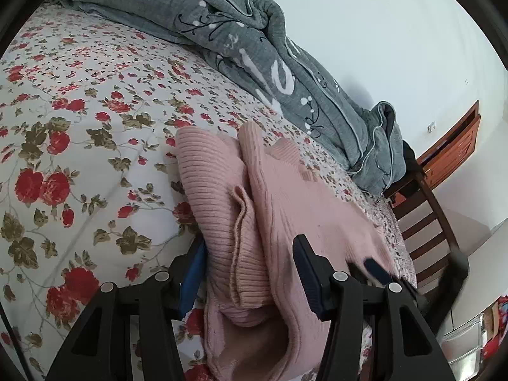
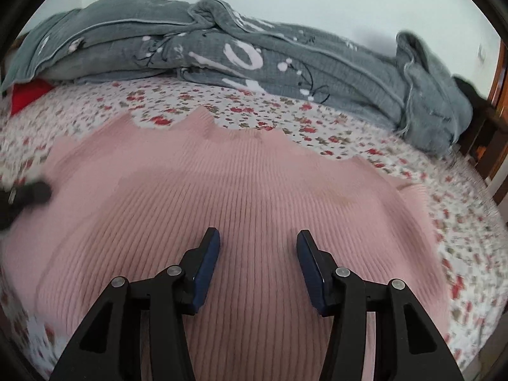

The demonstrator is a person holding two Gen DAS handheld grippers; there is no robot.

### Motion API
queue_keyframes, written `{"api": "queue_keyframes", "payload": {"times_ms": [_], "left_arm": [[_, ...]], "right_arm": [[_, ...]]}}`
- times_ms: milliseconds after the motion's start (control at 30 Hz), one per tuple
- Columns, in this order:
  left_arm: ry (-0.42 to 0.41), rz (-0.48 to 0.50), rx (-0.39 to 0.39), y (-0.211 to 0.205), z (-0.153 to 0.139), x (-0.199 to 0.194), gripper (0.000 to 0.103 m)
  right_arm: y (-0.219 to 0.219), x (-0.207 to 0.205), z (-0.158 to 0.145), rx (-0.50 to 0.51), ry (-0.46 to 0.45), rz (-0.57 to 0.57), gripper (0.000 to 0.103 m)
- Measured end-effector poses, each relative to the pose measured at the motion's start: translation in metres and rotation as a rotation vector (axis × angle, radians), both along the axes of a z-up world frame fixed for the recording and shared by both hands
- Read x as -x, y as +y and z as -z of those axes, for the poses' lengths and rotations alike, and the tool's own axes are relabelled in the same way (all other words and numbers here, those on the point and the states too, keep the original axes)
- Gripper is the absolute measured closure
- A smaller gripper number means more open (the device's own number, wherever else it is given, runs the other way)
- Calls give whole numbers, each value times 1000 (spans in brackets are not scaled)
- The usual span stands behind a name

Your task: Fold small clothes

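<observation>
My left gripper point(image 1: 250, 273) has a thick bunch of the pink sweater point(image 1: 254, 222) between its two fingers. The blue pads point(image 1: 306, 273) sit on each side of the bunched-up cloth, and the folded ribbed edge fills the gap from one pad to the other. So I would say the left one is clamped on the sweater. Part of the sweater hangs down below the fingers, and part of it lies flat on the bed.

My right gripper point(image 2: 257, 266) has its fingers apart. They hover over the wide flat part of the pink sweater point(image 2: 241, 190). Ribbed cloth shows in the gap, smooth and not bunched, and I cannot see the pads pinching it. I cannot tell if the tips touch the cloth.

The sweater lies spread on the bed sheet point(image 2: 285, 108), which is white with red flowers. Its far edge is wavy. At the left side of the right camera view I see a dark blurry shape on the sweater's edge, too blurred to make out.

A gray blanket point(image 2: 254, 63) with white marks is piled along the far side of the bed, near a pale wall. Something red point(image 2: 27, 96) peeks out under its left end. In the left camera view, a dark wooden chair point(image 1: 425, 222) stands just beside the bed.
</observation>
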State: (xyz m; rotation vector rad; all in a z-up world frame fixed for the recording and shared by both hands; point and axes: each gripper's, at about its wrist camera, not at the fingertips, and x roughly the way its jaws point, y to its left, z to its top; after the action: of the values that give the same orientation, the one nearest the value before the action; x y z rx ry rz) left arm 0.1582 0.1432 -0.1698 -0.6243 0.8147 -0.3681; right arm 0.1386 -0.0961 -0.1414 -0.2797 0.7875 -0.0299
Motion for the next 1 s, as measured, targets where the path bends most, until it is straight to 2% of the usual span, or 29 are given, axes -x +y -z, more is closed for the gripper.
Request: {"api": "queue_keyframes", "payload": {"times_ms": [167,233,533,733,800,900,1000], "left_arm": [[2,0,21,0,2,-2,50],[4,3,16,-1,2,-2,50],[10,32,-24,-4,4,-5,49],[10,28,-35,-9,6,-10,49],[10,26,-36,-10,7,-12,49],[12,20,-30,-12,8,-15,51],[12,6,-46,-14,9,-16,59]], "right_arm": [[11,43,2,116,-38,-53,53],[11,49,5,125,-38,-55,53],[3,26,3,34,-55,-22,53],[-12,-16,2,-141,-7,26,53],[-12,-18,3,-142,-17,21,53],[-6,-11,7,-81,-46,-13,53],[-6,-2,9,-56,-65,-39,53]]}}
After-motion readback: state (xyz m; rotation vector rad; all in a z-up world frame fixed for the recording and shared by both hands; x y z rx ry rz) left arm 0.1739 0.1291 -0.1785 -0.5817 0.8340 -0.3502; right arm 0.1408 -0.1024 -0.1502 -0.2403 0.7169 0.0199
